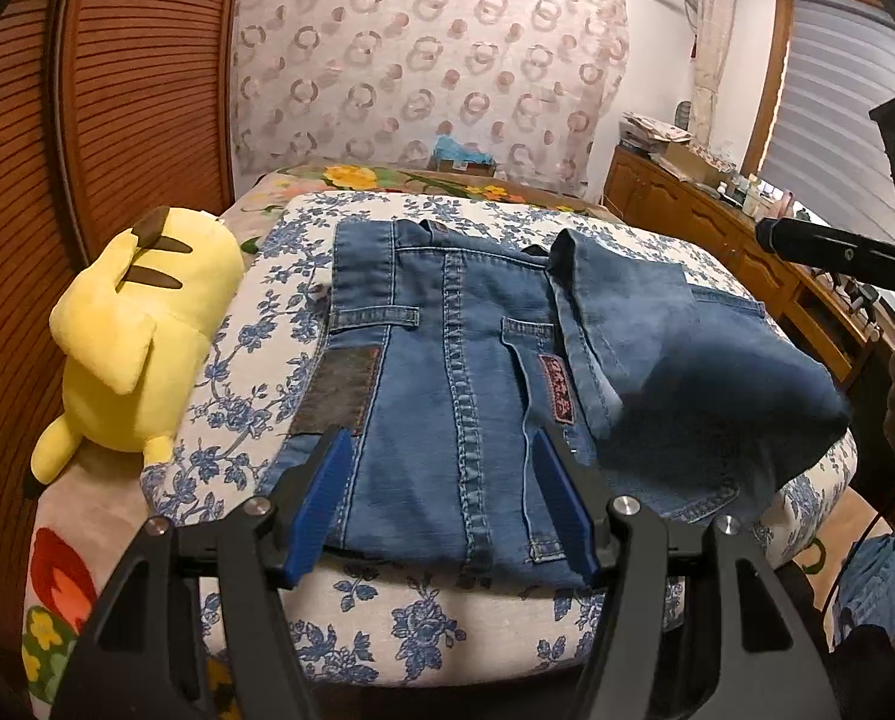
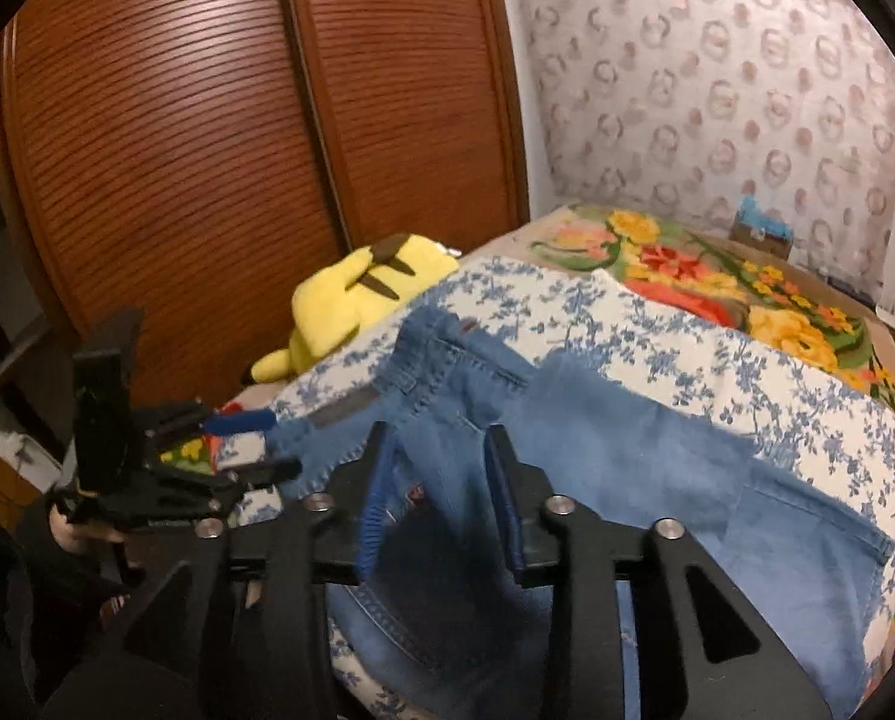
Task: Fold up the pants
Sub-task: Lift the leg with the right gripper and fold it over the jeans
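Jeans (image 1: 465, 372) lie just under and ahead of the left gripper (image 1: 441, 462), whose blue pads (image 1: 321, 498) stand parted above the denim near the waistband edge, gripping nothing; the fabric passes below them with no pinch visible. The right gripper (image 2: 441, 468) hangs over the near right part of the same pants, its jaws partly apart and nothing pressed between them, though denim fills the view right behind the gap.

The pants rest on a blue-flowered cushion (image 1: 423, 618) atop the bed (image 2: 717, 276). In the left wrist view the waistband runs along the left side, belt loops and a back pocket with a red label (image 1: 558, 390) face up, and the legs are doubled back over the seat, so a hem (image 1: 567, 246) lies toward the far edge and the rounded fold bulges at the right. The long axis now appears to run from near edge to far edge.

One fold looks done; a further one would likely bring the right bulge across, and the right gripper is the nearer to it.

A yellow plush toy (image 1: 141, 336) sits left of the cushion, clear of the pants, against the slatted wardrobe door (image 2: 159, 168).
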The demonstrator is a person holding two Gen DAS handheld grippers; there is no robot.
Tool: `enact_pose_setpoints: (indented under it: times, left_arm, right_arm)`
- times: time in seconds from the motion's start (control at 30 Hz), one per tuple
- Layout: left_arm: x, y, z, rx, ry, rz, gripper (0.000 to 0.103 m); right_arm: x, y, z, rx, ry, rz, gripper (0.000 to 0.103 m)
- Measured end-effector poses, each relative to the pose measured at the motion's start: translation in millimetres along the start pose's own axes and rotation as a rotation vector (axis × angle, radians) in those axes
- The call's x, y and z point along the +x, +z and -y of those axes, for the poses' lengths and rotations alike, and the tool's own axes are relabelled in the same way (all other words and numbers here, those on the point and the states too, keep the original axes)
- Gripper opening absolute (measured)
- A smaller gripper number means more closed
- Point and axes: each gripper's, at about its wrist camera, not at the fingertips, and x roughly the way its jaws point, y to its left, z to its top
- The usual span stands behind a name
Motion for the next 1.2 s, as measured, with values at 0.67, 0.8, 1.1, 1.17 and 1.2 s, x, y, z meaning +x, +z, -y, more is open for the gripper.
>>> enact_pose_setpoints:
  times: [0.67,0.8,1.1,1.17,1.2]
  left_arm:
    - [48,36,64,0.077,-0.165,-0.03,0.062]
    - [62,24,76,0.111,-0.162,-0.084,0.062]
    - [61,-5,81,0.082,-0.193,-0.092,0.062]
    - [59,-6,82,0.067,-0.227,-0.09,0.057]
    - [59,-8,83,0.062,-0.241,-0.092,0.054]
  right_arm:
    - [63,22,103,-0.055,-0.203,-0.085,0.053]
    - [97,21,122,-0.011,-0.178,-0.118,0.053]
    - [128,1,123,-0.014,-0.086,-0.181,0.053]
    - [133,-3,124,-0.013,-0.069,-0.202,0.053]
    - [135,-5,124,-0.012,-0.07,-0.212,0.053]
